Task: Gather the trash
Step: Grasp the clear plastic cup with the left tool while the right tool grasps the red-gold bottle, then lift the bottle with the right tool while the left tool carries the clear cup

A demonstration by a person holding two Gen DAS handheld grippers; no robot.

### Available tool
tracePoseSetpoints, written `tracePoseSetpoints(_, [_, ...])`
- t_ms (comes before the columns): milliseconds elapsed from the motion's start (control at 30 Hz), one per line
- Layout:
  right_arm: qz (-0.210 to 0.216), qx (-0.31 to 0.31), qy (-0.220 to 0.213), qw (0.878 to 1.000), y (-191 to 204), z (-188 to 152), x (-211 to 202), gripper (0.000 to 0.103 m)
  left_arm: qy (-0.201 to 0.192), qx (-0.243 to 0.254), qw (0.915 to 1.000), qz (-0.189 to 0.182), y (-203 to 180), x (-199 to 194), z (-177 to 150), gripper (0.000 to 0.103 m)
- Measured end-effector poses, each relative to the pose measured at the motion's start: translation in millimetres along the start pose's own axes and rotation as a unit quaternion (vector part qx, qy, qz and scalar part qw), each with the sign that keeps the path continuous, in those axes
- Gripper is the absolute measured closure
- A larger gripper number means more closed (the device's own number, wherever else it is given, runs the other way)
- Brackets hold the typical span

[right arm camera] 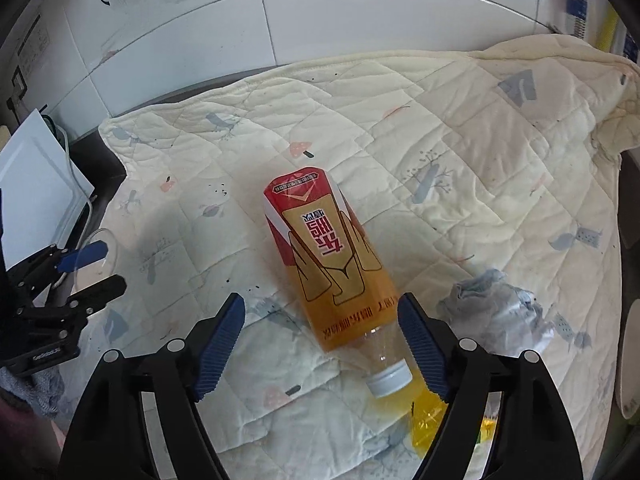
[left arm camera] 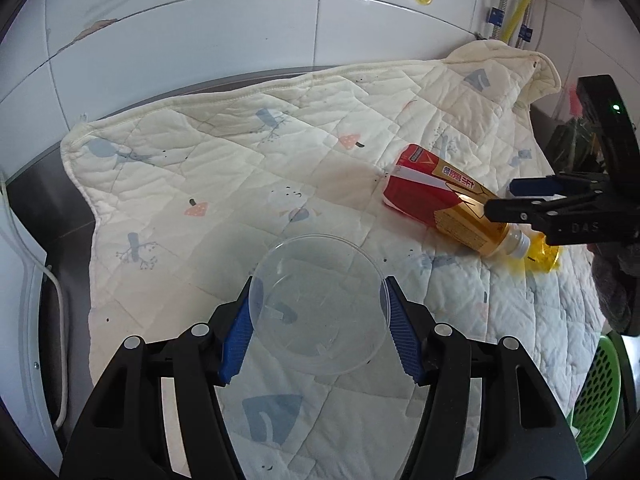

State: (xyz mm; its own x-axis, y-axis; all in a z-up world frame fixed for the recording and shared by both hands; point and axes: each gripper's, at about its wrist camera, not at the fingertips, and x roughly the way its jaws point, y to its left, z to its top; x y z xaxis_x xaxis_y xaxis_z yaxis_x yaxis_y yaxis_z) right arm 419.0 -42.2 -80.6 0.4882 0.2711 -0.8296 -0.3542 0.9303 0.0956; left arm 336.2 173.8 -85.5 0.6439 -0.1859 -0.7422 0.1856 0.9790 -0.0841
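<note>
A clear round plastic lid (left arm camera: 320, 320) sits between the blue pads of my left gripper (left arm camera: 317, 288), which is shut on its rim and holds it above the quilt. In the right wrist view the left gripper (right arm camera: 114, 264) is at the left edge with the lid (right arm camera: 94, 254) in it. A bottle (right arm camera: 332, 264) with a red and orange label and a white cap lies on the quilt. My right gripper (right arm camera: 320, 304) stands open around the bottle's neck end, its pads not pressing. In the left wrist view the right gripper (left arm camera: 500, 198) is over the bottle (left arm camera: 436, 196).
A cream quilted mat (left arm camera: 200, 168) covers the surface up to a white tiled wall. A yellow wrapper (right arm camera: 430, 412) lies by the bottle's cap and a crumpled grey tissue (right arm camera: 496, 312) to its right. A green basket (left arm camera: 600, 392) is at the right, a white appliance (right arm camera: 36, 176) at the left.
</note>
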Motion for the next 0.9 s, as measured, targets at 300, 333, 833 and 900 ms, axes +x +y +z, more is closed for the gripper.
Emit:
tracePoseSetpoints(300, [-0.011, -0.038, 0.029, 0.999, 5, 23, 50, 0.019, 0.000, -0.010, 0.9999, 0.004, 12, -15, -13, 0.043])
tracePoseSetpoints(333, [-0.012, -0.039, 0.030, 0.999, 4, 24, 54, 0.017, 0.000, -0.011, 0.9999, 0.005, 13, -16, -14, 0.043])
tracePoseSetpoints(833, [-0.010, -0.034, 0.053, 0.998, 3, 28, 76, 0.029, 0.000, -0.020, 0.9997, 0.012, 19, -26, -23, 0.043])
tracePoseSetpoints(900, [-0.012, -0.037, 0.048, 0.998, 6, 25, 71, 0.030, -0.001, -0.019, 0.9997, 0.012, 18, -27, -24, 0.043])
